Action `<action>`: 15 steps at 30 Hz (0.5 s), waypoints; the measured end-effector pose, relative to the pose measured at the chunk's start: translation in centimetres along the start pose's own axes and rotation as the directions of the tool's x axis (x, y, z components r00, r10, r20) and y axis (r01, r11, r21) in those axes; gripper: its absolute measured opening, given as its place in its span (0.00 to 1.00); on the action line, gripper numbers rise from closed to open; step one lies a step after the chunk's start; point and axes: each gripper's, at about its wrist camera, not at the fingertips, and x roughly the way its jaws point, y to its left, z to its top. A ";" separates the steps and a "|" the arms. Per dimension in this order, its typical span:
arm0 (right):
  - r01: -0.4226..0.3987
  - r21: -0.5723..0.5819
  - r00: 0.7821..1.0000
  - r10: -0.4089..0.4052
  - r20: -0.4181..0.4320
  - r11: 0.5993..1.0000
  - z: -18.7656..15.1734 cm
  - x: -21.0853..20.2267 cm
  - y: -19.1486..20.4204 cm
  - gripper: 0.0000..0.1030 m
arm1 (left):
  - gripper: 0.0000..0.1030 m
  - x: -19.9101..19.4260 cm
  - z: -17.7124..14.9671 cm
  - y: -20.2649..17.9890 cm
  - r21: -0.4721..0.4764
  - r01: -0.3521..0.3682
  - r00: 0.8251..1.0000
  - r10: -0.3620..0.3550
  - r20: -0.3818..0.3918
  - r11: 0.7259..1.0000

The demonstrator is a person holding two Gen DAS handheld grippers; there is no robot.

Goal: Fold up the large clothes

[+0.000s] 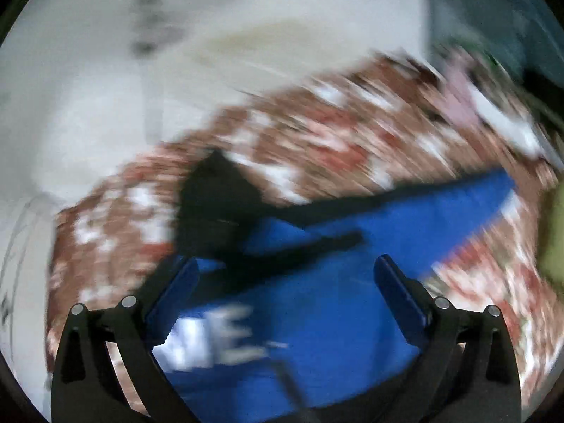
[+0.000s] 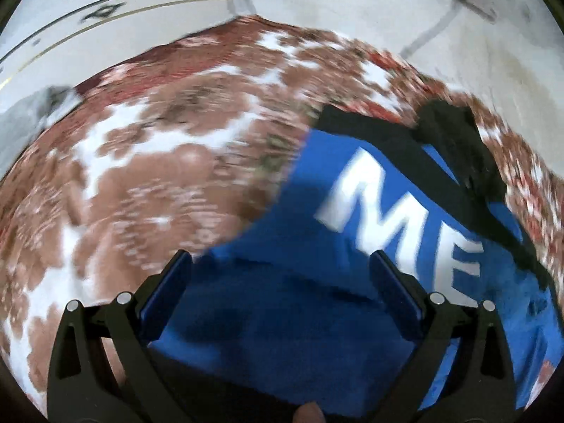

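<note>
A blue garment [image 1: 317,310] with black trim and white lettering lies on a bed with a red, brown and white patterned cover [image 1: 317,130]. My left gripper [image 1: 287,271] is open just above the blue cloth, which shows between its fingers. A black part [image 1: 211,204] of the garment lies ahead of it. In the right wrist view the same blue garment [image 2: 282,310] shows white letters "ME" [image 2: 402,218]. My right gripper [image 2: 280,264] is open over its left part, empty. Both views are motion-blurred.
The patterned bed cover [image 2: 148,162] spreads to the left of the garment. White walls [image 1: 88,88] stand beyond the bed. Other clothes [image 1: 493,105] lie at the far right of the bed in the left wrist view.
</note>
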 end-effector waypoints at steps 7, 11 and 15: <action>0.089 0.213 0.995 -0.078 -0.057 0.973 -0.2 3.1 -10.0 0.96 | 0.95 3.2 -4.9 17.6 -0.162 -0.115 0.993 0.113 -0.019 0.980; 0.131 0.341 0.991 -0.112 -0.074 0.931 -0.6 3.7 -14.9 0.96 | 0.95 9.0 -11.2 23.1 -0.267 -0.089 0.995 0.072 -0.070 0.960; 0.147 0.449 0.989 -0.133 -0.063 0.881 -1.4 3.3 -17.9 0.96 | 0.95 15.0 -17.1 24.3 -0.332 -0.039 0.994 0.004 -0.105 0.942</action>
